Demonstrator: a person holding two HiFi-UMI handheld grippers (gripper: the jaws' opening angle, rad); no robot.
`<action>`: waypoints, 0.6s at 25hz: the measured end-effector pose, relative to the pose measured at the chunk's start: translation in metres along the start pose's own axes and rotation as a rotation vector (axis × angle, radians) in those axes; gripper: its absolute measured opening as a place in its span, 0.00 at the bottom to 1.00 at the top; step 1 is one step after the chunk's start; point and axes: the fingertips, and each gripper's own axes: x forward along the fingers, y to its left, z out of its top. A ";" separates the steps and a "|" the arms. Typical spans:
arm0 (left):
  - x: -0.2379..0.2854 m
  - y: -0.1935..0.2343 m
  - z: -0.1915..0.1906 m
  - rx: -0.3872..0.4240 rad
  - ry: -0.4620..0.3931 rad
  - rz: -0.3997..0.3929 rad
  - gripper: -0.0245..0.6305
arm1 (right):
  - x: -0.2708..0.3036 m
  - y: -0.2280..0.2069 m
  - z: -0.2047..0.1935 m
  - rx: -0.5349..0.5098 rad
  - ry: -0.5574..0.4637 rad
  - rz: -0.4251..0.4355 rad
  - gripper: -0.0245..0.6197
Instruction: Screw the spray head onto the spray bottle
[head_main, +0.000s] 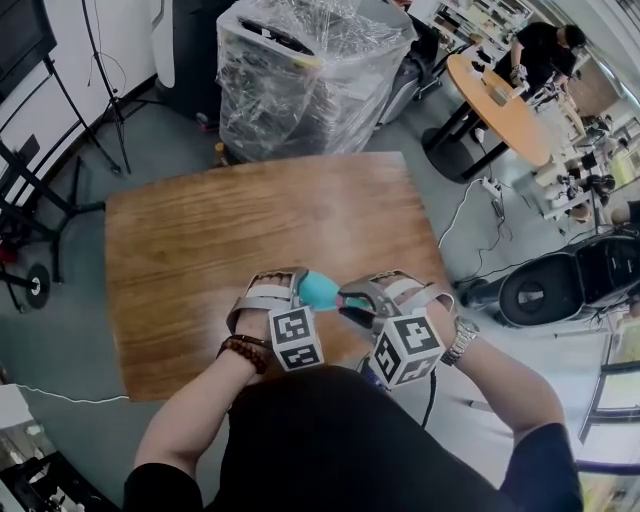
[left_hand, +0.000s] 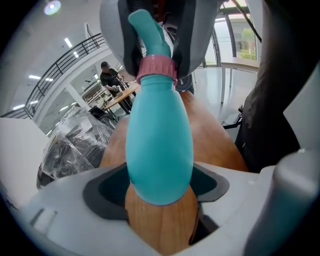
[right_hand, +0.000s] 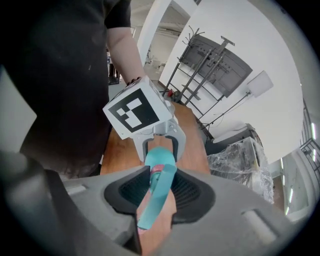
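Spray bottle (head_main: 318, 289), teal and rounded, is held off the bench (head_main: 200, 260), over the part toward its 6 o'clock edge, lying between the two grippers. The left gripper (head_main: 298, 288) comes at it from 9 o'clock. Its fingers (left_hand: 107, 187) are spread wide and clamp the fat lower body of the bottle (left_hand: 160, 145), one dark pad against each side. The bottle's rounded bottom pokes back past the pads. The right gripper (head_main: 352, 298) meets it from 3 o'clock. Its fingers (right_hand: 192, 192) are drawn about halfway in and pinch the teal spray head (right_hand: 155, 200), whose long end slants toward 7 o'clock between the pads. In the left gripper view the spray head (left_hand: 150, 35) sits at the bottle's neck at 12 o'clock, its pink collar (left_hand: 157, 70) on the neck, with the right gripper's fingers (left_hand: 200, 25) on both sides of it.
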 end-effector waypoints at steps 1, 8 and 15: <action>0.000 -0.002 0.001 0.002 0.003 -0.002 0.64 | 0.000 0.001 0.000 -0.011 0.009 0.004 0.22; 0.001 -0.012 0.000 -0.024 0.060 -0.049 0.63 | 0.005 0.008 -0.001 -0.139 0.150 0.018 0.22; 0.005 -0.017 -0.003 -0.034 0.110 -0.039 0.62 | 0.014 0.011 -0.010 0.022 0.277 0.093 0.22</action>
